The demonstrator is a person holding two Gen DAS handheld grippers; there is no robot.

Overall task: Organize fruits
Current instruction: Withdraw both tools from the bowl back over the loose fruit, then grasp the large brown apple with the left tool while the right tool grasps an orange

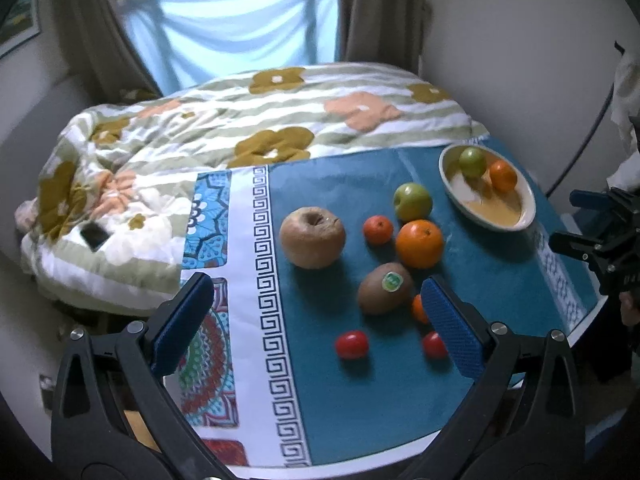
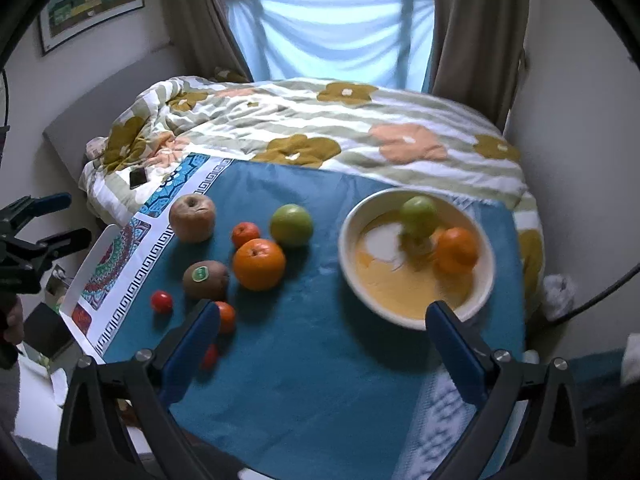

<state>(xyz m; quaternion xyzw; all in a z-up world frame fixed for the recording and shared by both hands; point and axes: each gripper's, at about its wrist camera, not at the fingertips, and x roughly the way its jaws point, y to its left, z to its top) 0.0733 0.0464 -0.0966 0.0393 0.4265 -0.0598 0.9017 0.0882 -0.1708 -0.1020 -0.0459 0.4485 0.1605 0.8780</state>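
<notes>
A cream bowl (image 2: pixel 476 300) (image 1: pixel 528 204) holds a green apple (image 2: pixel 418 216) and a small orange (image 2: pixel 458 250). Loose on the teal cloth (image 2: pixel 312 360) lie a brownish apple (image 2: pixel 192 218) (image 1: pixel 312 236), a green apple (image 2: pixel 291 225) (image 1: pixel 412 202), a big orange (image 2: pixel 259 264) (image 1: pixel 419 243), a small mandarin (image 2: pixel 245 234) (image 1: pixel 378 230), a kiwi with a sticker (image 2: pixel 205 280) (image 1: pixel 385 288) and small red tomatoes (image 1: pixel 351 345). My left gripper (image 1: pixel 320 328) is open and empty above the cloth's near edge. My right gripper (image 2: pixel 324 344) is open and empty, in front of the bowl.
The table stands against a bed with a flowered duvet (image 2: pixel 320 128), a phone (image 2: pixel 138 178) lying on it. A window with a blue curtain (image 2: pixel 332 36) is behind. Walls close in on both sides. Each gripper shows at the edge of the other's view.
</notes>
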